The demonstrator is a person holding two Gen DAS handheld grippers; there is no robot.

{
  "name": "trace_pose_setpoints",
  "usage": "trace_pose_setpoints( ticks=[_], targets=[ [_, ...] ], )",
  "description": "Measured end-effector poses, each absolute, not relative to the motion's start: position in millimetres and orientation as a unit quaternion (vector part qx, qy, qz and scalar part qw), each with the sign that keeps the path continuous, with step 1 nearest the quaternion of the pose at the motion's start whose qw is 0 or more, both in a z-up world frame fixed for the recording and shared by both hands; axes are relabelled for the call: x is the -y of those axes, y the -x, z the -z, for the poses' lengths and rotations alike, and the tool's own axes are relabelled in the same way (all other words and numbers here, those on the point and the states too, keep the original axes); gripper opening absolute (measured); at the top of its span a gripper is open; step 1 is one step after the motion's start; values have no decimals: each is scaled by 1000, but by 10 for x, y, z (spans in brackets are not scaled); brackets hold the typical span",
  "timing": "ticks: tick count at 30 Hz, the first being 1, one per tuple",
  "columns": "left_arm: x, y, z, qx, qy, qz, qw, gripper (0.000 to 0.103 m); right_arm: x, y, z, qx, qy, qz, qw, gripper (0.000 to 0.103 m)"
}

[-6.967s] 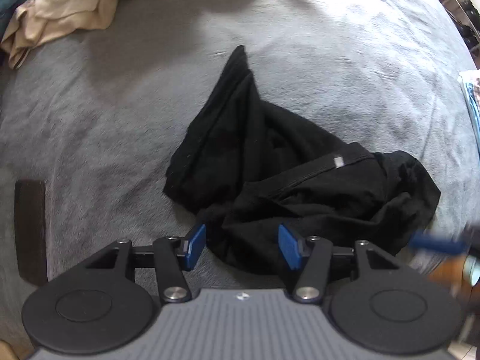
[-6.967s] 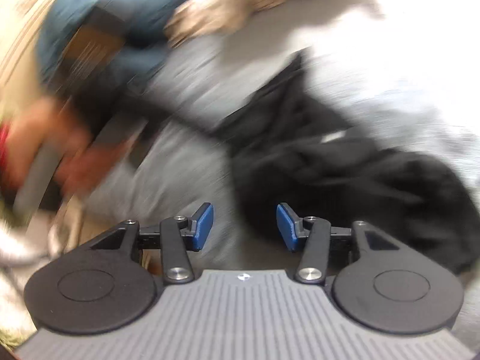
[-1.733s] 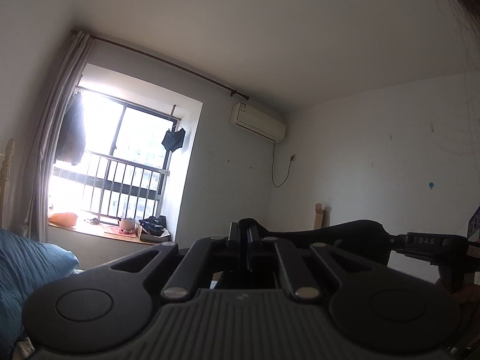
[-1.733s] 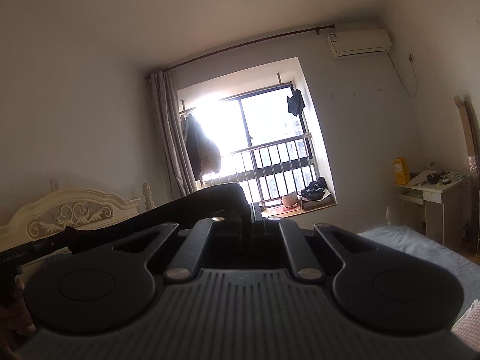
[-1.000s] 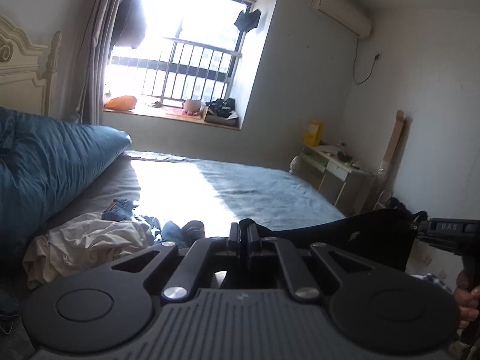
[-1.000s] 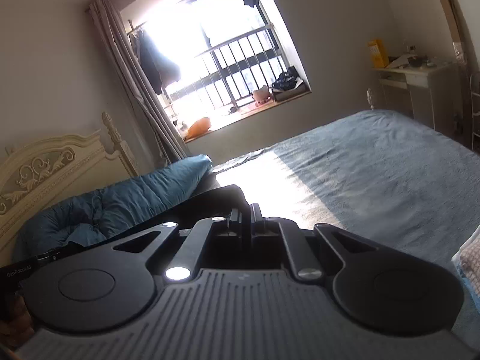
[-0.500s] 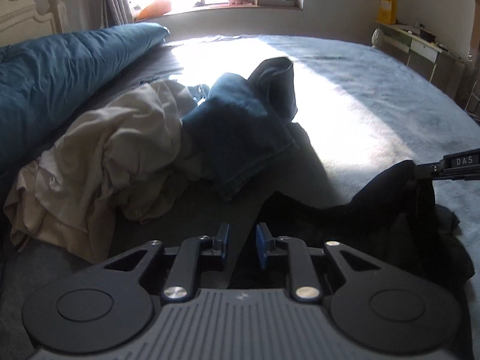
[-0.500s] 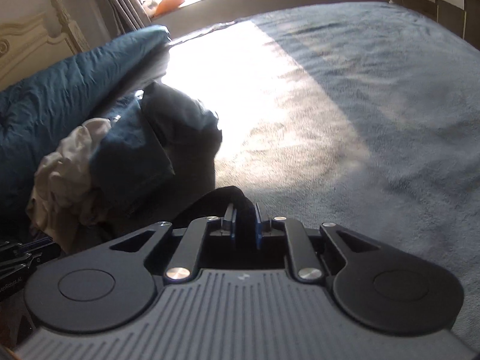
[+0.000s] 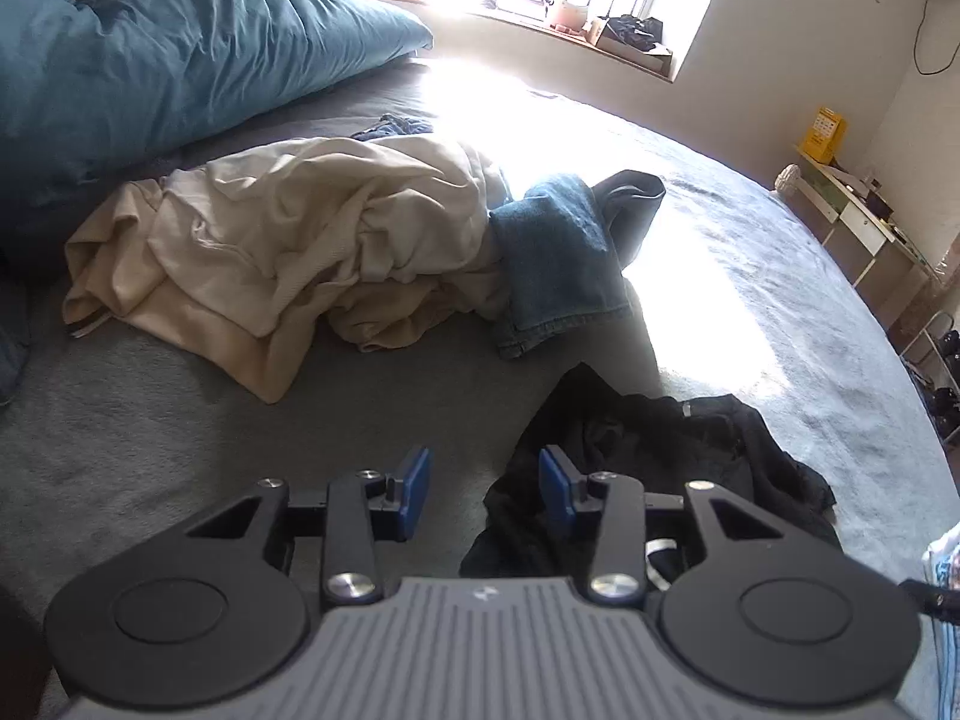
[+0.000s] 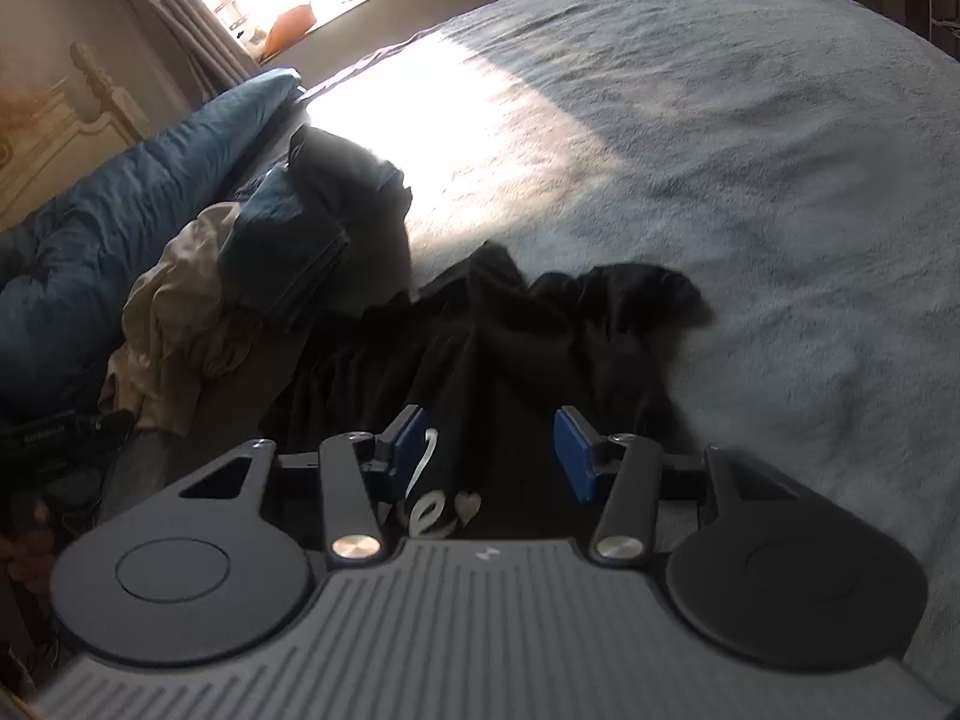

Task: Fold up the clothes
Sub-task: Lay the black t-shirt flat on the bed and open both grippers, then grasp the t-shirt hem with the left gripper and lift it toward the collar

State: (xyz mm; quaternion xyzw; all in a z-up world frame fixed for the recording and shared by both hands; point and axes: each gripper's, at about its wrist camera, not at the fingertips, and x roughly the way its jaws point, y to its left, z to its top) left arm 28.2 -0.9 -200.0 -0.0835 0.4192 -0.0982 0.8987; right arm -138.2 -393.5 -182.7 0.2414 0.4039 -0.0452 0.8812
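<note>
A black garment [image 9: 654,456] lies crumpled on the grey bed cover [image 9: 180,432]. In the left wrist view my left gripper [image 9: 485,483] hangs just above its left edge. The jaws are opening, and the blue pads [image 9: 415,483] touch no cloth. In the right wrist view the same black garment [image 10: 540,336] spreads out below my right gripper [image 10: 495,456]. White lettering shows on the cloth near the left pad. Its jaws are also opening, with the garment beneath them and free of the pads.
A cream garment [image 9: 288,252] and folded blue jeans [image 9: 558,252] lie heaped farther back on the bed. A blue duvet [image 9: 150,42] fills the far left. A desk [image 9: 858,210] stands by the right wall. Sunlight falls across the bed's middle.
Both grippers came down from held high to just above the bed. Their jaws went from shut on the black garment to apart, and the garment now lies on the cover.
</note>
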Motion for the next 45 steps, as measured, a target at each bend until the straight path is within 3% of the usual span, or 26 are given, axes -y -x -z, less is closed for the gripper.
trace_pose_setpoints(
  ticks=[5, 11, 17, 33, 35, 36, 38, 45],
  targets=[
    [-400, 258, 1819, -456, 64, 121, 879, 46, 3187, 1869, 1929, -459, -265, 1, 848, 47],
    [-485, 1008, 2383, -571, 63, 190, 796, 45, 2644, 2487, 2268, -531, -294, 24, 794, 47],
    [-312, 1565, 3145, -653, 71, 230, 718, 38, 2705, 3034, 2404, -562, -332, 86, 753, 47],
    [-180, 1664, 3222, -632, 67, 244, 733, 38, 2814, 4049, 2401, -536, -384, 184, 729, 47],
    [-194, 1672, 3174, -636, 73, 233, 732, 31, 2810, 4146, 2408, -530, -391, 190, 728, 47],
    [-204, 1673, 3147, -639, 75, 230, 730, 20, 2811, 4195, 2410, -527, -394, 193, 728, 47],
    [-227, 1673, 3094, -643, 78, 222, 729, 9, 2826, 4286, 2417, -520, -398, 201, 728, 47],
    [-345, 1608, 2667, -630, 105, 183, 748, 4, 3037, 4422, 2489, -492, -392, 228, 744, 47]
  ],
)
